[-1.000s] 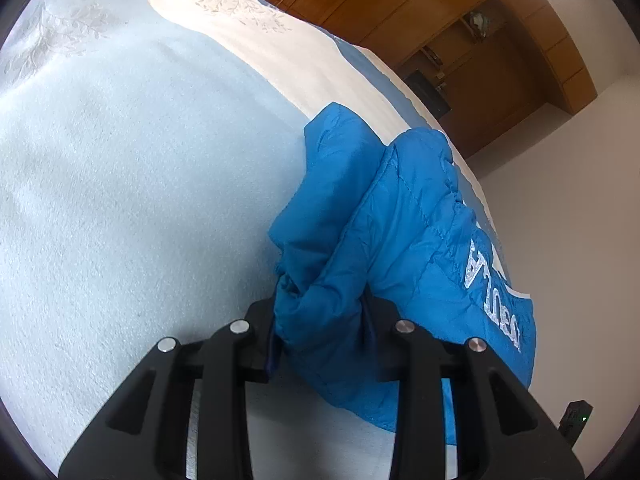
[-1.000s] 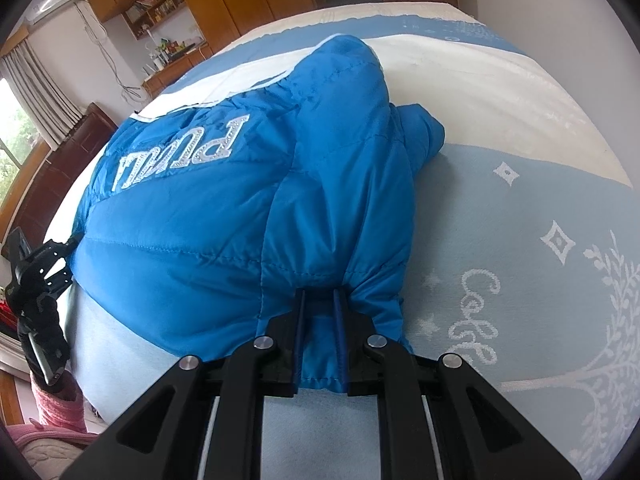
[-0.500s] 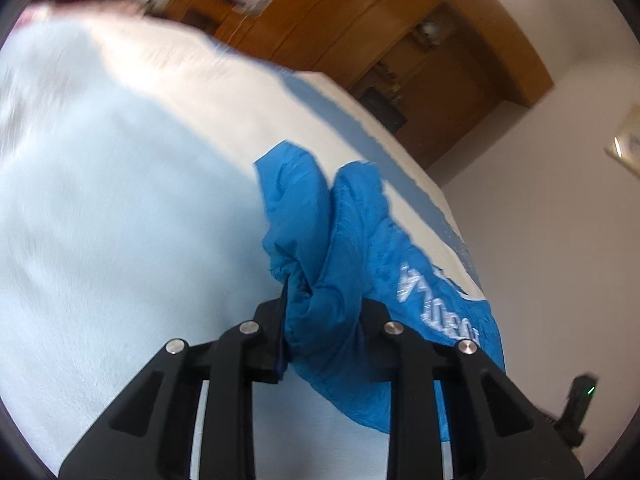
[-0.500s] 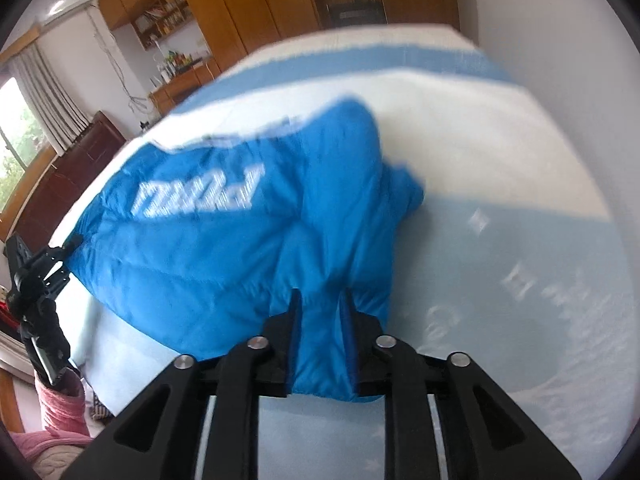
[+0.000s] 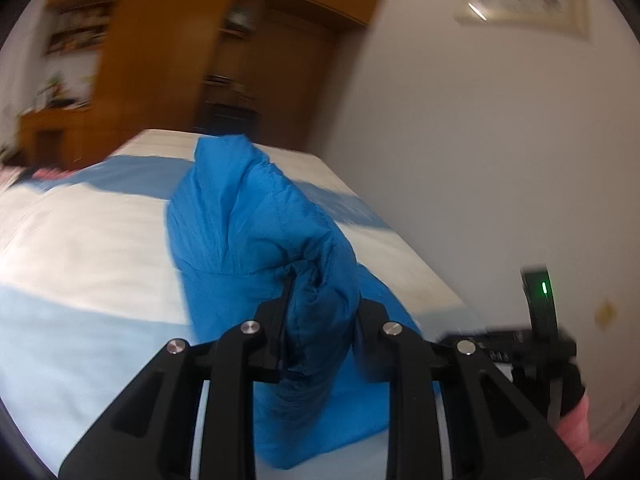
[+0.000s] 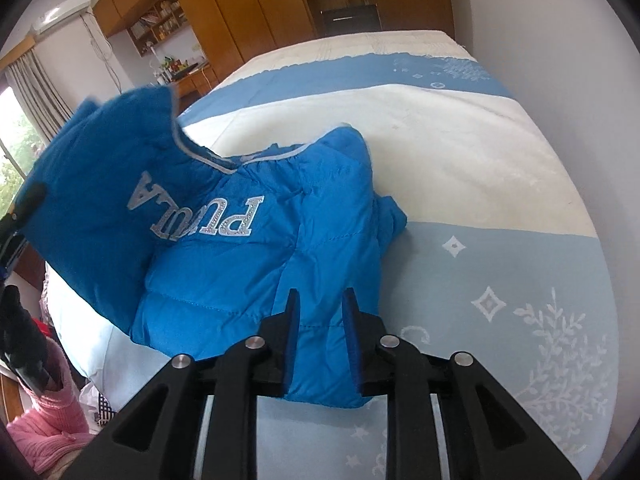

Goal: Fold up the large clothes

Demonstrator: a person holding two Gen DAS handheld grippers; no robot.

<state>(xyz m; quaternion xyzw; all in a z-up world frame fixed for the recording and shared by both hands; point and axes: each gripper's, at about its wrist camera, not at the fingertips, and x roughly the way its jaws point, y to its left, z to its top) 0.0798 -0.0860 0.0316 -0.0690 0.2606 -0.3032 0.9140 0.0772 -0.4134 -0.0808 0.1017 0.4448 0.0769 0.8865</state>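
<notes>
A blue padded jacket with silver lettering lies on the bed. My left gripper is shut on a bunched part of the jacket and holds it lifted above the bed; this view is blurred. My right gripper has its jaws a little apart around the jacket's near hem, with the fabric between them. In the right wrist view the jacket's left side is raised and folding over toward the lettering.
The bed cover has blue, cream and pale blue bands. A white wall runs along the bed's far side. Wooden wardrobes stand beyond the bed. A pink sleeve and the other gripper show at the edges.
My left gripper has lifted its part of the jacket up and swung it over, and the view turned toward the wall. My right gripper's jaws have opened slightly on the hem.
</notes>
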